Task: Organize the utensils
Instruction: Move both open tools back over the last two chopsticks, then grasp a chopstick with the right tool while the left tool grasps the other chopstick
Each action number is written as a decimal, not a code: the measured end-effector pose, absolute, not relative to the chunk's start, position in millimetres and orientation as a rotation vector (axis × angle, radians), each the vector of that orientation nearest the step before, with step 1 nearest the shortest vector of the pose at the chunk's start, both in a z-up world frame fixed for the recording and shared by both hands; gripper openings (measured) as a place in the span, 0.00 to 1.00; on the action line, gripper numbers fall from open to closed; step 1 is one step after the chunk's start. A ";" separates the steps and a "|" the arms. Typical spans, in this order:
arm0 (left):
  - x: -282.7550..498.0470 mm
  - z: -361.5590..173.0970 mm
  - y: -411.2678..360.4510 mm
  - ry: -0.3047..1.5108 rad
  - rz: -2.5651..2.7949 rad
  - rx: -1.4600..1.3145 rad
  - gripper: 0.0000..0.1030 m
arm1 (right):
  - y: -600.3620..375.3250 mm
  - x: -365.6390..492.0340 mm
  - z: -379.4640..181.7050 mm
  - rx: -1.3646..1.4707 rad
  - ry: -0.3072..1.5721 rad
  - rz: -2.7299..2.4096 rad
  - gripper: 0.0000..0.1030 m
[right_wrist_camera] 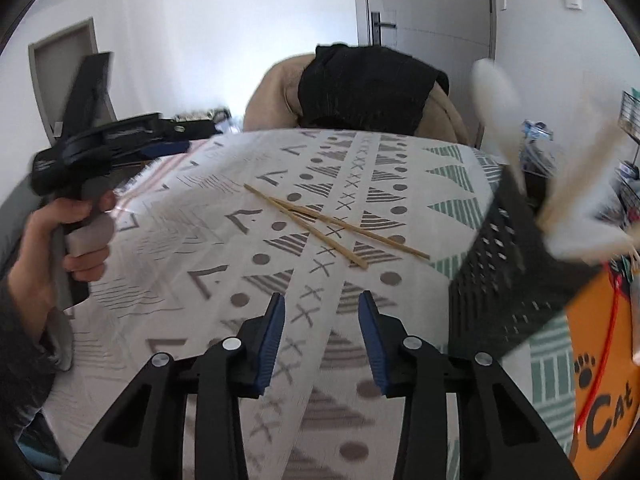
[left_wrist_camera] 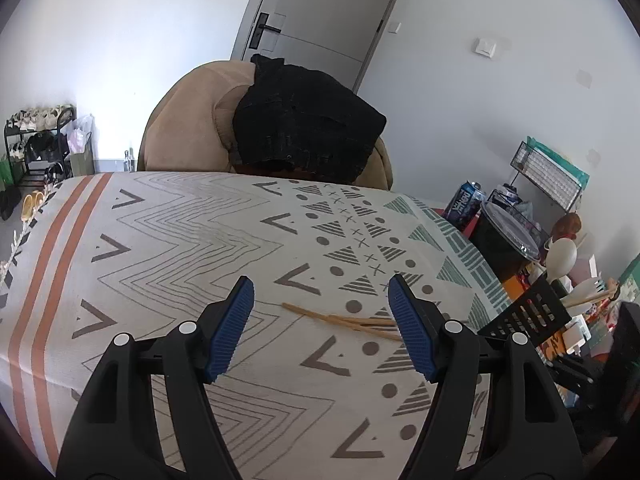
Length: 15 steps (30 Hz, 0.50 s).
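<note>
Two thin wooden chopsticks [right_wrist_camera: 316, 220] lie crossed on the patterned cloth-covered bench [right_wrist_camera: 192, 248], beside the black perforated plastic utensil holder [right_wrist_camera: 508, 272]. Left gripper [left_wrist_camera: 321, 294] and right gripper [right_wrist_camera: 322, 307] hover above, fingers spread, empty.

From my feed I see white walls [left_wrist_camera: 120, 60] and a grey door [left_wrist_camera: 320, 20] with a dark handle, something green hanging at its top. A tan armchair [left_wrist_camera: 192, 112] draped with black cloth [left_wrist_camera: 308, 124] stands behind the patterned tablecloth [left_wrist_camera: 180, 240]. A shoe rack [left_wrist_camera: 36, 140] sits far left on the grey floor.
</note>
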<state>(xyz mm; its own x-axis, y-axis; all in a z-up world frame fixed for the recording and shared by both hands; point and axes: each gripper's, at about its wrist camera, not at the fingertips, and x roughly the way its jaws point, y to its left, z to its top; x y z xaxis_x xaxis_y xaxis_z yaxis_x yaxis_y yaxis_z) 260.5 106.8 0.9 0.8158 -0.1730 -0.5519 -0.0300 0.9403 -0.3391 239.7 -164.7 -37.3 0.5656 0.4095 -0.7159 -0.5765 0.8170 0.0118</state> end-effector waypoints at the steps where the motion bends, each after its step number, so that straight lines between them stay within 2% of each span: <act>1: 260.6 -1.1 109.7 0.613 -0.074 -0.345 0.72 | -160.9 245.2 -39.9 -0.243 0.784 0.577 0.37; 3: 259.3 -4.3 115.3 0.600 -0.065 -0.349 0.85 | -153.4 256.2 -45.8 -0.271 0.803 0.555 0.37; 5: 258.8 -7.7 121.0 0.593 -0.060 -0.357 0.88 | -142.8 267.2 -53.7 -0.292 0.826 0.548 0.37; 15: 259.8 -17.4 134.9 0.601 -0.055 -0.390 0.94 | -124.6 305.7 -78.5 -0.337 0.885 0.516 0.37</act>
<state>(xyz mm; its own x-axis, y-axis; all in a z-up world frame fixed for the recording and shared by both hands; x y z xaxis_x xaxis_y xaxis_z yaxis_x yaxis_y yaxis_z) 259.8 134.9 -17.4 0.8254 -0.1628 -0.5406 -0.0618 0.9257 -0.3731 305.7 -124.6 -78.5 0.5241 0.2869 -0.8019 -0.5571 0.8276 -0.0680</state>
